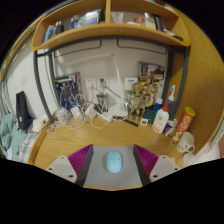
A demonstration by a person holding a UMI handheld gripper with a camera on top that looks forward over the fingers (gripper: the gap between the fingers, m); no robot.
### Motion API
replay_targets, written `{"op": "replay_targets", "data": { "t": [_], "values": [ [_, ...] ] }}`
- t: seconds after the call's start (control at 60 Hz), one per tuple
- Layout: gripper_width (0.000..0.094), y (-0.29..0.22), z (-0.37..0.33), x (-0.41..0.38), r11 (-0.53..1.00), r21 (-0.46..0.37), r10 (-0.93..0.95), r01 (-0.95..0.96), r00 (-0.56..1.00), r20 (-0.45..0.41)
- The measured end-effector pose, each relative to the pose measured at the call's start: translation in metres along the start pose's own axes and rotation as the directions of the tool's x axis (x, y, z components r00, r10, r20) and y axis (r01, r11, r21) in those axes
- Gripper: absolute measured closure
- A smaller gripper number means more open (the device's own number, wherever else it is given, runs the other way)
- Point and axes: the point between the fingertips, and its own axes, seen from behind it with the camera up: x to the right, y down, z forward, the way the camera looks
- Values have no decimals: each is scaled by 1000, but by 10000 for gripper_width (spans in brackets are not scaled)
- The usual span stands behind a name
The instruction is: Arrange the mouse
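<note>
A pale blue mouse (112, 161) lies on a grey mouse mat (112, 176) on the wooden desk (120, 135). My gripper (112, 160) is open, with its magenta pads (82, 159) spread wide at either side. The mouse stands between the fingers with a clear gap on both sides and rests on the mat.
Beyond the mat, tangled cables and white chargers (85, 113) lie at the back left of the desk. Bottles (161, 118), an orange can (186, 120) and a white mug (186, 144) stand to the right. A shelf (105, 32) hangs above.
</note>
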Motion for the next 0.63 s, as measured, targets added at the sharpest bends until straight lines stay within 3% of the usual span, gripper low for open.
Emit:
{"op": "replay_targets", "data": {
  "t": [0.183, 0.633],
  "values": [
    [154, -10, -54, 5, 998, 56, -11, 9, 1000, 25],
    [168, 15, -101, 32, 999, 40, 22, -25, 997, 72]
  ]
}}
